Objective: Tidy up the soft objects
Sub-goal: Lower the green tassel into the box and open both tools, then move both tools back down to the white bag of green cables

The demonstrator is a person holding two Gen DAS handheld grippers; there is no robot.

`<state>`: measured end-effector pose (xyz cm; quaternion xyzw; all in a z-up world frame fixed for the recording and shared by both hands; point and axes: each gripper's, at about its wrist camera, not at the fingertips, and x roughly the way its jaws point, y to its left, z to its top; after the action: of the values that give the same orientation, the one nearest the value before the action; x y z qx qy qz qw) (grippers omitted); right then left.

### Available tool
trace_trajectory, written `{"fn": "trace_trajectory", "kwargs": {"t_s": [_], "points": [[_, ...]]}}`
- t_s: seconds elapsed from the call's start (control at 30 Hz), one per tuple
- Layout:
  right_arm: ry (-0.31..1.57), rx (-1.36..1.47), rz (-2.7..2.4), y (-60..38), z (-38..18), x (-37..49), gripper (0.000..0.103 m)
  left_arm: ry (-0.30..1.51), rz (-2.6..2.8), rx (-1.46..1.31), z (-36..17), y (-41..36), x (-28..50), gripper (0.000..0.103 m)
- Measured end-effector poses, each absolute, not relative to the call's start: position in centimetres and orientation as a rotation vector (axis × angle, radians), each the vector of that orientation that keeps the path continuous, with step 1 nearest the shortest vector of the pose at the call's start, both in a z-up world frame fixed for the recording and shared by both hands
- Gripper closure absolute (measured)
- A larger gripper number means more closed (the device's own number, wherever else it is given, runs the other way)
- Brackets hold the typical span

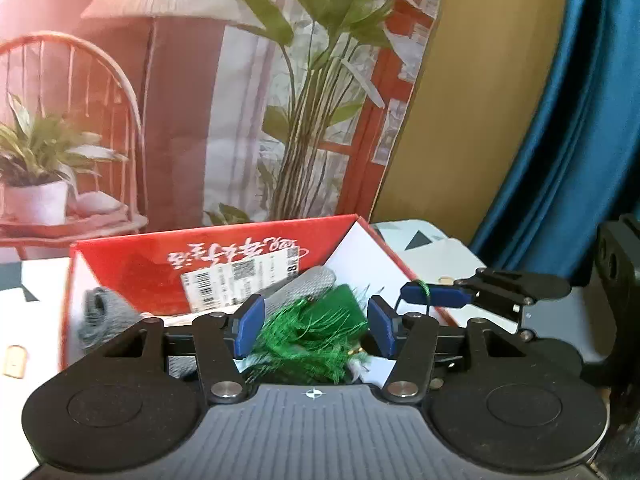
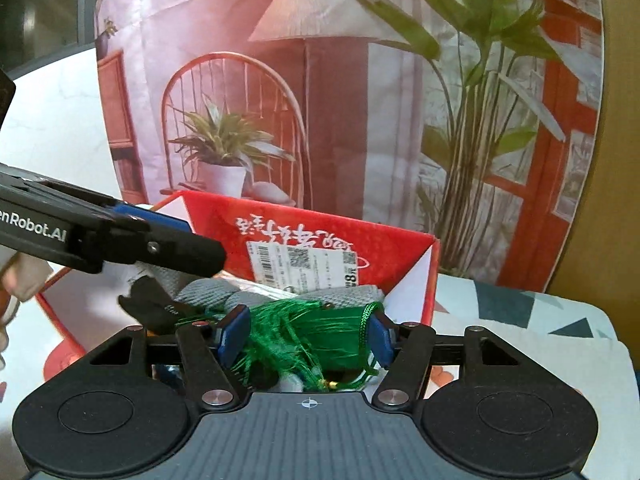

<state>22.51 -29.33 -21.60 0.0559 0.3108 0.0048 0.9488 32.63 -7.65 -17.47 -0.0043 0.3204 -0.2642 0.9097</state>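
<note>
Green tassel bundle (image 1: 316,336) between apart gripper (image 1: 316,326) pads, perhaps untouched, inside red box (image 1: 132,256) walls.

A printed pink-and-red backdrop poster (image 2: 320,80) showing a lamp, a chair and potted plants stands behind the table (image 2: 520,312), which carries a white cloth with dark triangles. Ochre wall (image 1: 480,100) and blue curtain (image 1: 580,140) adjoin at right.

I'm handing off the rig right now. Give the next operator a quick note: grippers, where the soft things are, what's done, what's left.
Left gripper: fingers apart around the green tasselled piece, not pressing.
Right gripper: fingers also apart; a green cord loop is snagged on its right finger.
Red box: holds the green piece and grey knit items.
Done: soft things are in the box.
Left: free the cord and withdraw both grippers.
</note>
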Motion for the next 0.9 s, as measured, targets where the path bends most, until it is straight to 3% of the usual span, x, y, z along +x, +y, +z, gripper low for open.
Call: {"fn": "trace_trajectory", "kwargs": {"t_s": [0.47,0.9], "points": [[0.588,0.138,0.036,-23.2,-19.8,17.5,0.045,0.662,-0.418,0.0,-17.3,-1.1,24.0,0.044],[0.6,0.155,0.093,-17.1,-21.6,12.1,0.045,0.741,-0.33,-0.07,-22.3,3.4,16.8,0.044]]}}
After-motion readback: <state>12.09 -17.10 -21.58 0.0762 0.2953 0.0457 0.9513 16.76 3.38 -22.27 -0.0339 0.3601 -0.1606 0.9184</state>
